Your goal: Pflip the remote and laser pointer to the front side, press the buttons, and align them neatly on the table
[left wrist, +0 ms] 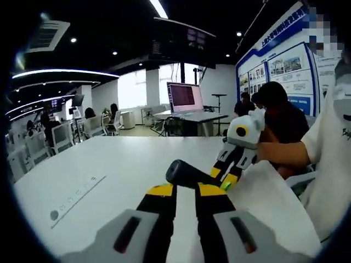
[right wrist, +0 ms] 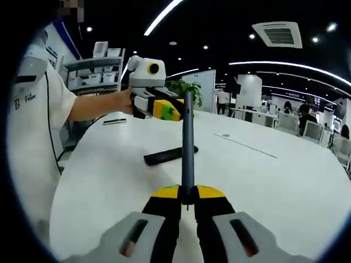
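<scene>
My right gripper (right wrist: 187, 196) is shut on the near end of a thin dark laser pointer (right wrist: 187, 142), which sticks out straight ahead above the white table (right wrist: 274, 186). In the left gripper view the same pointer (left wrist: 189, 174) runs from the right gripper (left wrist: 226, 178) towards my left gripper (left wrist: 186, 190). The left jaws stand together with nothing between them, right under the pointer's free end. In the right gripper view the left gripper (right wrist: 164, 109) hangs beside the pointer's far tip. A black remote (right wrist: 170, 155) lies flat on the table beyond.
A person in a white shirt (right wrist: 33, 109) stands at the table's edge holding both grippers. A small dark flat item (right wrist: 114, 121) lies near the far left edge. A thin strip (left wrist: 77, 194) lies on the table. Chairs, desks and seated people fill the room behind.
</scene>
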